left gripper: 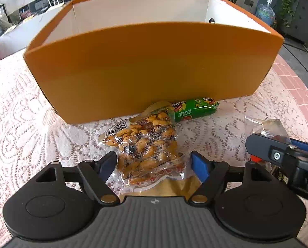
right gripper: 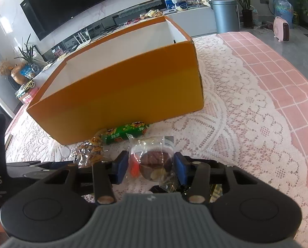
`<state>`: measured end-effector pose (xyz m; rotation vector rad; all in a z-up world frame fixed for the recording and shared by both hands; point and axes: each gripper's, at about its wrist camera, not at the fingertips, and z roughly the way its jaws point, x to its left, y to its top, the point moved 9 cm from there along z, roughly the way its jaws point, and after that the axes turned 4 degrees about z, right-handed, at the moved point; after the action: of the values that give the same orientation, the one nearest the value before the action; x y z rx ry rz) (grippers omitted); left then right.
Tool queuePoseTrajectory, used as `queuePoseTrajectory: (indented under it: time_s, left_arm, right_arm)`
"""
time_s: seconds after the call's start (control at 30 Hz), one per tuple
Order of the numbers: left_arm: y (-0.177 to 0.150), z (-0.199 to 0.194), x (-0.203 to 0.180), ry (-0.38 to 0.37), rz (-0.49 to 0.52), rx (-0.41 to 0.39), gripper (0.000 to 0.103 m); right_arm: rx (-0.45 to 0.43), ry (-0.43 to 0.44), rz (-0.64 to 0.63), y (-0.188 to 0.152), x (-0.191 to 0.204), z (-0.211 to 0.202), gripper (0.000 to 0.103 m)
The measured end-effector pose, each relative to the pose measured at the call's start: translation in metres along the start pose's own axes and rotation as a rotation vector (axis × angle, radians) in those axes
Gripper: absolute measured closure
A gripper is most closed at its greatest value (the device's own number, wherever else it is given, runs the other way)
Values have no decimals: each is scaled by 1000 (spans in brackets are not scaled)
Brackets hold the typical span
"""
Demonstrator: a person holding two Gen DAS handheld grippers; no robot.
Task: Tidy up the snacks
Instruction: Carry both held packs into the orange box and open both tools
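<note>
Peanut pack (left gripper: 147,148), clear film w/ barcode label, lies flat on the lace cloth (left gripper: 29,124) over the desk, just in front of the orange box (left gripper: 145,66); its long axis runs from the left claw (left gripper: 154,163) away toward the box, far end leaning a bit right; near end sits between the blue pads, which stand wide w/ a gap on the right side, so left claw is released, nothing gripped. Green snack tube (left gripper: 195,108) lies crosswise right against the box's front wall, long axis side to side, its left end touching the peanut pack's far end.

Right claw (right gripper: 150,166) is clenched on a clear-wrapped pastry snack (right gripper: 154,159); both pads press the wrapper sides; brown round piece + orange bit show inside; pack still low over the cloth, near the tube (right gripper: 126,133).

Left view only: box interior back wall, white, and the right claw (left gripper: 278,155) seen from the side at the right edge. Right view only: box's right end wall, pink check cloth (right gripper: 278,62) under the lace, dark wrappers (right gripper: 170,187) below the right claw; TV (right gripper: 71,2) and grey bin (right gripper: 226,14) in the room beyond.
</note>
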<state>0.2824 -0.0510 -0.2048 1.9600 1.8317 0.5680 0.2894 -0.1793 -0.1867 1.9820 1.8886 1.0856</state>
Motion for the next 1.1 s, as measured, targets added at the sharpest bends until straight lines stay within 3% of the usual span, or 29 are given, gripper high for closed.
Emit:
queuePoseTrajectory:
  time_s: [0.6,0.9,1.1]
  left_arm:
    - [13,-95,6,-27,26,-162,14]
    - [55,-131,5,-40,70,-271,14]
    - [98,-151,3,-40,100,-355,14]
  right_arm:
    - [-165,-30,-121,10,19,-44,60]
    - [-237,-26,-144,36,29,-83,60]
    - [-289,-20,-233,67,51,-98,60]
